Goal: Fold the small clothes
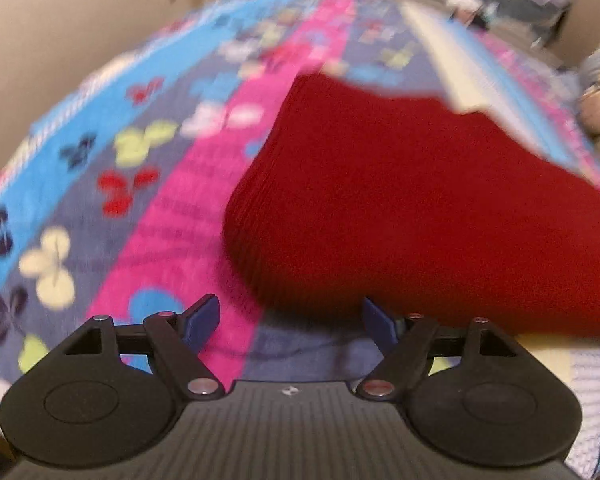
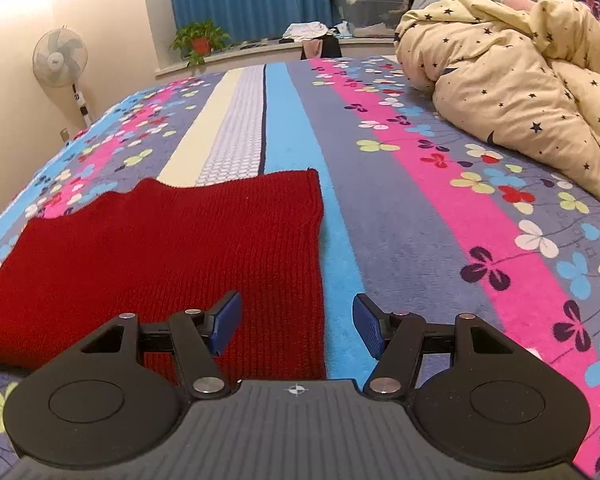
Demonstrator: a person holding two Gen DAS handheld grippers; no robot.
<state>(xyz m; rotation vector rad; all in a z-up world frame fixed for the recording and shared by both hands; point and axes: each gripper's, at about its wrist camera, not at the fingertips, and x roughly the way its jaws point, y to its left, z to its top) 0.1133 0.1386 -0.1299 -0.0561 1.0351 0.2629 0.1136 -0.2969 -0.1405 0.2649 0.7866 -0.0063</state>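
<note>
Red knit garment (image 2: 160, 264) flat on flowery bedspread (image 2: 420, 208). Left gripper (image 1: 292, 320) wide open, empty, over its edge. Right gripper (image 2: 296, 322) open, empty too. Clear storage bin (image 2: 370, 6) by curtain, clothes inside.

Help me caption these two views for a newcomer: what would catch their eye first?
The red knitted garment lies flat on the striped, flower-printed bedspread, just ahead of both open grippers, the left gripper and the right gripper. In the right wrist view a cream star-printed duvet is heaped at the far right.
</note>
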